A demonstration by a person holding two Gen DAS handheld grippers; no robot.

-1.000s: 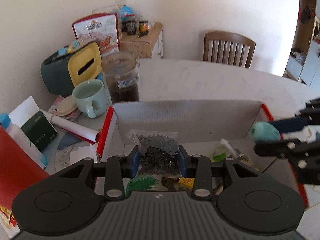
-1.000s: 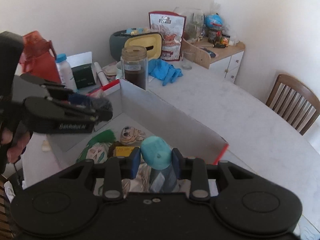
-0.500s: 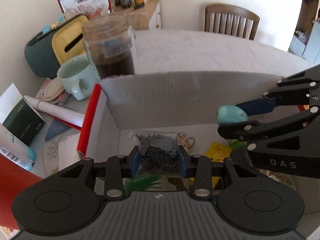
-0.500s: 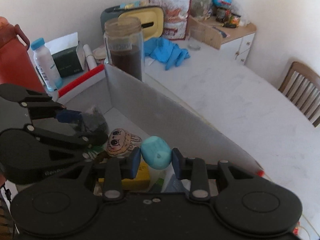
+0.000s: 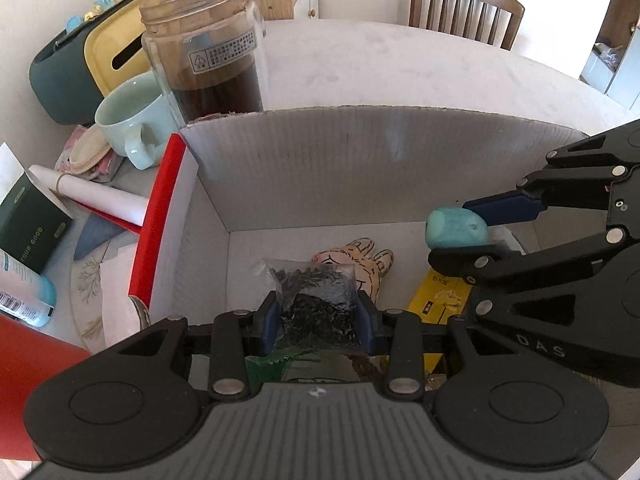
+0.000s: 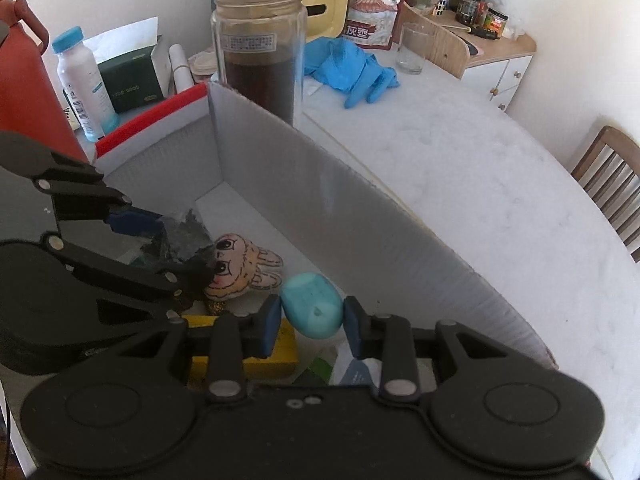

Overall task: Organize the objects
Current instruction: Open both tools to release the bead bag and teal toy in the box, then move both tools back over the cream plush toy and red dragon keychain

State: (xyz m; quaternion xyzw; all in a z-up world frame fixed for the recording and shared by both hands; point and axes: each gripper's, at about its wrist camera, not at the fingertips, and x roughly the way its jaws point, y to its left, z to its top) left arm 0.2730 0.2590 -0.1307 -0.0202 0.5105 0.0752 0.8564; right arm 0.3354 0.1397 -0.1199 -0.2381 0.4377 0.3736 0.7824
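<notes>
Packet of dark dried bits (image 5: 316, 296), sealed in clear plastic, sits pinched between the left gripper (image 5: 316, 316)'s blue pads, and it hangs low inside the white cardboard box (image 5: 360, 148), directly over the floor near the left, red-edged wall. Its long axis runs away from the gripper toward the far wall, so the free end points at the rabbit-face cushion (image 5: 360, 260) lying just beyond and under it. To its right, a teal egg-shaped object (image 6: 314, 310) is clamped across its narrow width by the right gripper (image 6: 312, 320), also within the box but closer to the long far wall. For the release, the packet needs only to go straight down; the left gripper is the nearer one to the open floor in the corner.

From the left wrist, the packet's whole outline and the bare patch of box floor left of it show clearly; the right gripper appears side-on. From the right wrist, the packet is mostly hidden behind the left gripper's fingers, though the yellow box (image 6: 248, 356) below the egg appears, probably what the egg would land on.
</notes>
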